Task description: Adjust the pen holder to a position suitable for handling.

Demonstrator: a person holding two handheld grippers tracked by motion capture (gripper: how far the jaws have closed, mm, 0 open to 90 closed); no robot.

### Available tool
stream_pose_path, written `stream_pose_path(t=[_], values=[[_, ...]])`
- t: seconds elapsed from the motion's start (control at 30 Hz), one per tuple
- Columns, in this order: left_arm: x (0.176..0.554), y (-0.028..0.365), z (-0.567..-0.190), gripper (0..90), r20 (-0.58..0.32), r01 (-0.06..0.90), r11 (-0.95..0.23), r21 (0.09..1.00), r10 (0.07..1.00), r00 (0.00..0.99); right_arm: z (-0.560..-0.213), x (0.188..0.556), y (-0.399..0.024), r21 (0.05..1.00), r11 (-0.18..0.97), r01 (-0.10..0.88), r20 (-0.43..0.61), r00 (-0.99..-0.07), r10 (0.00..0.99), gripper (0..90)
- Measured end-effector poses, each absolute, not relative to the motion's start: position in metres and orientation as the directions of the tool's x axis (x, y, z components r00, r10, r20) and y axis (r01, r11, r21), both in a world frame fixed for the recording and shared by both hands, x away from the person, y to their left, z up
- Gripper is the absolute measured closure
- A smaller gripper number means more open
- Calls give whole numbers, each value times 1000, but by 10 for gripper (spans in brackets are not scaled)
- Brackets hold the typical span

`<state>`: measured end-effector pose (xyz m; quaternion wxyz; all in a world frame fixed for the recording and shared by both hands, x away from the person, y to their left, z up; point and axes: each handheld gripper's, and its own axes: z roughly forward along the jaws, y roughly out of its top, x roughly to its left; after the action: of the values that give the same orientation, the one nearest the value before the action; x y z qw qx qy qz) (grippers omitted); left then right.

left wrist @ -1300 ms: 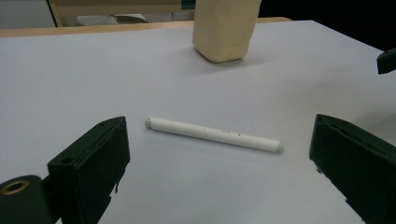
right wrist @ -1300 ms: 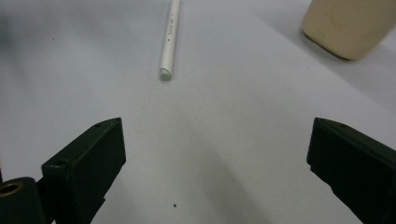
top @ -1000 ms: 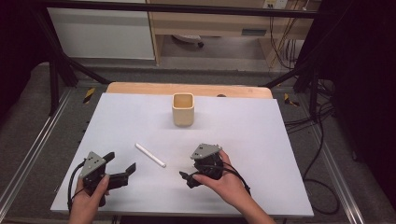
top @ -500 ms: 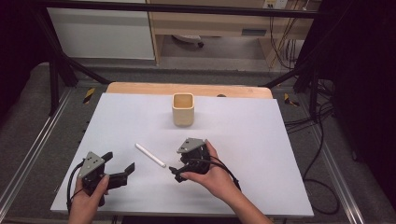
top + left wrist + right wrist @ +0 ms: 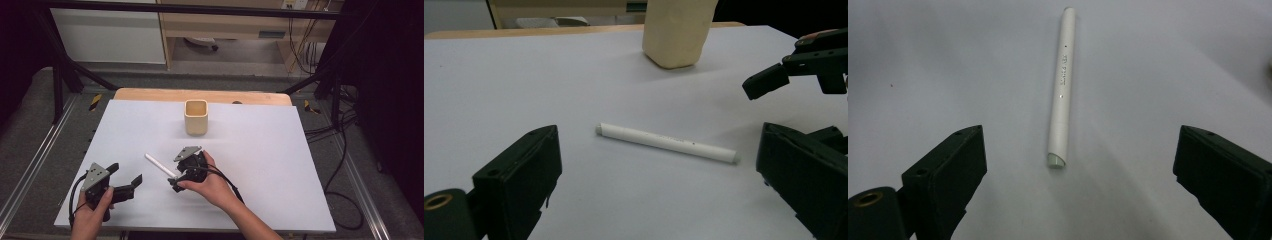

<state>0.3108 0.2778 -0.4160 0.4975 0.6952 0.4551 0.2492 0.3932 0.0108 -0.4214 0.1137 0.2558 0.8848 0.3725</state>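
Note:
A white pen [image 5: 160,165] lies flat on the white table top [image 5: 280,165], slanting from upper left to lower right. My right gripper [image 5: 175,179] is open at the pen's near end, its jaws spread wide to either side. In the right gripper view the pen [image 5: 1062,85] runs straight ahead from between the open jaws [image 5: 1078,175], its tip just short of them. My left gripper [image 5: 125,174] is open near the front left corner and points at the pen [image 5: 666,143] from the side. Nothing is between its jaws [image 5: 659,195].
A beige square cup [image 5: 196,117] stands upright at the back middle of the table, and appears as the cup [image 5: 678,30] behind the pen. A wooden strip [image 5: 200,95] edges the far side. Metal rails and cables run along the floor on both sides.
My right gripper has moved left and slightly forward until its open jaws reach the pen's near end. The left gripper has stayed almost still. The pen has not moved.

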Motion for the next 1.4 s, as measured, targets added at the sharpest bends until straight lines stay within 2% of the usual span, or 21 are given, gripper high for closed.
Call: stream_pose_path(t=[0.2, 0.5, 0.7, 0.93, 1.1, 1.27, 1.4], values=[[312, 279, -417, 51, -109, 390, -89, 916, 882, 458, -431, 397, 17, 695, 607, 385, -9, -840, 542, 115], [313, 279, -417, 53, -114, 395, -90, 914, 879, 463, -437, 398, 21, 685, 601, 412, 14, -832, 554, 236], [313, 281, -416, 56, -116, 388, -81, 918, 881, 459, -441, 400, 29, 697, 590, 408, 28, -837, 546, 359], [313, 282, -416, 59, -127, 389, -69, 919, 881, 456, -447, 404, 39, 710, 570, 414, 55, -839, 541, 548], [316, 283, -415, 62, -131, 388, -62, 919, 883, 451, -452, 408, 43, 714, 565, 414, 58, -839, 541, 632], [316, 283, -415, 65, -133, 389, -62, 919, 881, 454, -453, 409, 44, 724, 561, 401, 34, -833, 552, 720], [316, 281, -415, 65, -127, 388, -69, 919, 880, 457, -452, 405, 50, 713, 620, 328, -58, -853, 518, 765]])
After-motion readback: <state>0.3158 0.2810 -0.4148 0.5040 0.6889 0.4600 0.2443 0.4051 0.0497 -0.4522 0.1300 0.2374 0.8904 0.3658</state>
